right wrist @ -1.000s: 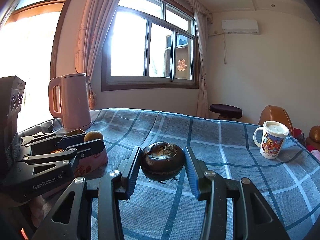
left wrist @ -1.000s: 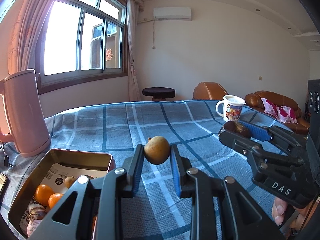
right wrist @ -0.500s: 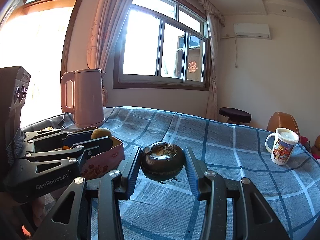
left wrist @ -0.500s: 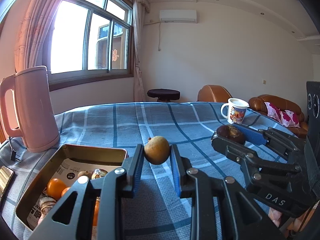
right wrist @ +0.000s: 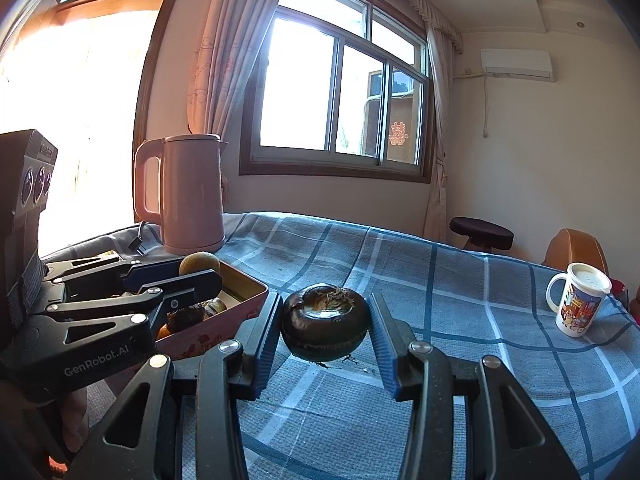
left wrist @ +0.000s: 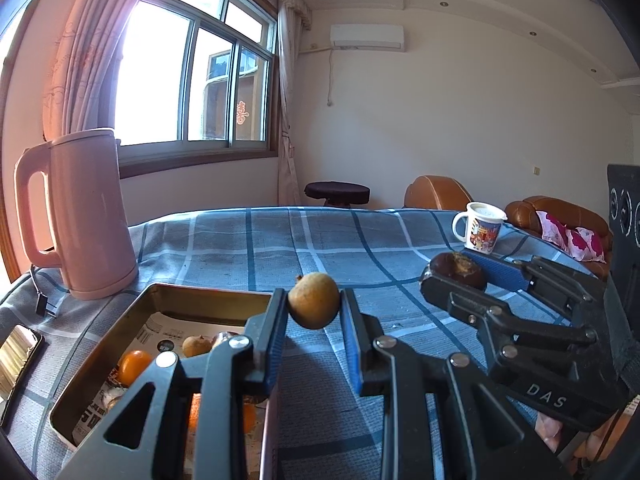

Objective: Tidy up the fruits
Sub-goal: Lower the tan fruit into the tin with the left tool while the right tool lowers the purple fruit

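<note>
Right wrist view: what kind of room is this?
Most likely a home living room: a table under a blue plaid cloth, a pink electric kettle by a curtained window, a wall air conditioner and a brown leather sofa.

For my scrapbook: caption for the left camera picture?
Left gripper holds a tan fruit beside the tin.

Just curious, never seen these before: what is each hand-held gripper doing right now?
Left hand-held gripper: closed on a small tan fruit.
Right hand-held gripper: closed on a dark round fruit.
</note>
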A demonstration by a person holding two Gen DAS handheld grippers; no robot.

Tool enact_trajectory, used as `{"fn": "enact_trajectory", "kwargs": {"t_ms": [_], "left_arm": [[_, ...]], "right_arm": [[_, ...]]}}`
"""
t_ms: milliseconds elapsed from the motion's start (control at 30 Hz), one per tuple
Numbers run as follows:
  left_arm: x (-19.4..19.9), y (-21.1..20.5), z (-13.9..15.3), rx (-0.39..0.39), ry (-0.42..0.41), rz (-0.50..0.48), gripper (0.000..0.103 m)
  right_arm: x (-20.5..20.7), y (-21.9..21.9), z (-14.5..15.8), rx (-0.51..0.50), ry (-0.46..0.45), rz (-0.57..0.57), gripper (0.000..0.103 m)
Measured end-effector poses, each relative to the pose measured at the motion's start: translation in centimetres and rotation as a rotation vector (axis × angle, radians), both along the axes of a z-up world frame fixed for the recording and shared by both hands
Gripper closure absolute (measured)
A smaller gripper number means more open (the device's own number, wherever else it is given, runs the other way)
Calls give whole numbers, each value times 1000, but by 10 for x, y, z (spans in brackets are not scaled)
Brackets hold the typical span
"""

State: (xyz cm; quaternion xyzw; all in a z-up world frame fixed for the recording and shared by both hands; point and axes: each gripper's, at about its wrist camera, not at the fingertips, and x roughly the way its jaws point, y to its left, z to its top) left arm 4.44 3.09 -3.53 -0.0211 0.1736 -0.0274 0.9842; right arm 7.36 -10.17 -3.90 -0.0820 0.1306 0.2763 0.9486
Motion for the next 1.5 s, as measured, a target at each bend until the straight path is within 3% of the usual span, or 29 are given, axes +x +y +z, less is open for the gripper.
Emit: {"fn": "enact_trajectory", "kwargs": {"t_ms": [1500], "left_arm": [[-18,79,-1,-37,22,149,75]], "right_arm": [[-10,85,8,-59,6,191,58]]}}
